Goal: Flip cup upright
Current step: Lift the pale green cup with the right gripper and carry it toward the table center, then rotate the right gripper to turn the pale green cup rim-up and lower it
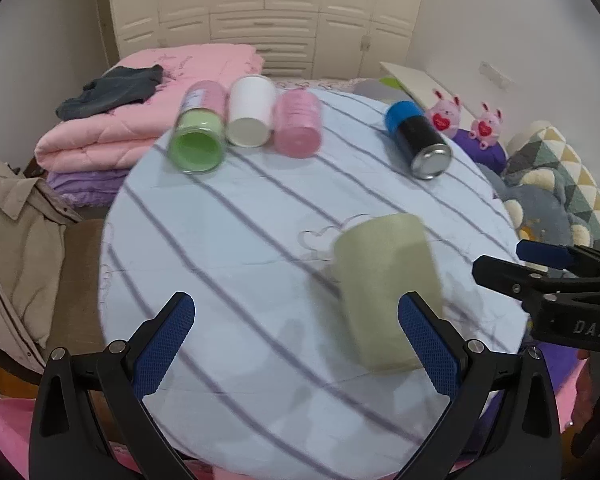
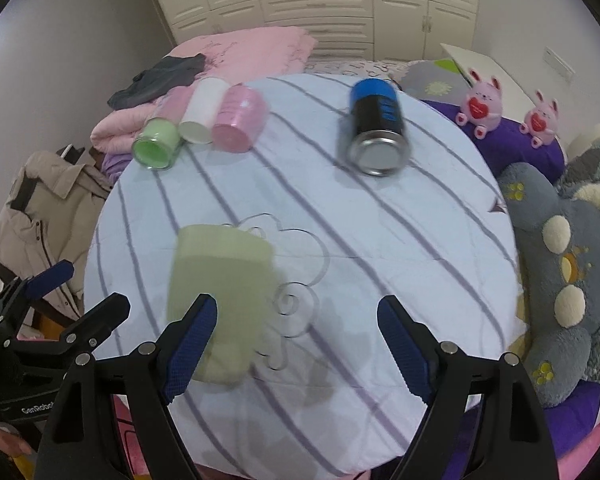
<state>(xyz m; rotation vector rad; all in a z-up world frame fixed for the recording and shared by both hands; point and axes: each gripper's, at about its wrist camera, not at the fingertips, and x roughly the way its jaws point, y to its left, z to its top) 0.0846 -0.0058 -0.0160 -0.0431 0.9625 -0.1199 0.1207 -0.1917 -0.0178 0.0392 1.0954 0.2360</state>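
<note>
Your left gripper (image 1: 296,344) and right gripper (image 2: 296,350) both gape wide, empty, flanking the matte pale-green cylindrical cup (image 1: 384,292) on striped cloth (image 1: 220,240).

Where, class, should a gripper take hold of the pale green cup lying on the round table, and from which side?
Grip the pale green cup across its curved side wall near mid-length. It lies on its side on the striped tablecloth, nothing touching it. Probably come from above with the open left gripper, nearest, a finger on each side. Blur hides the rim.
</note>
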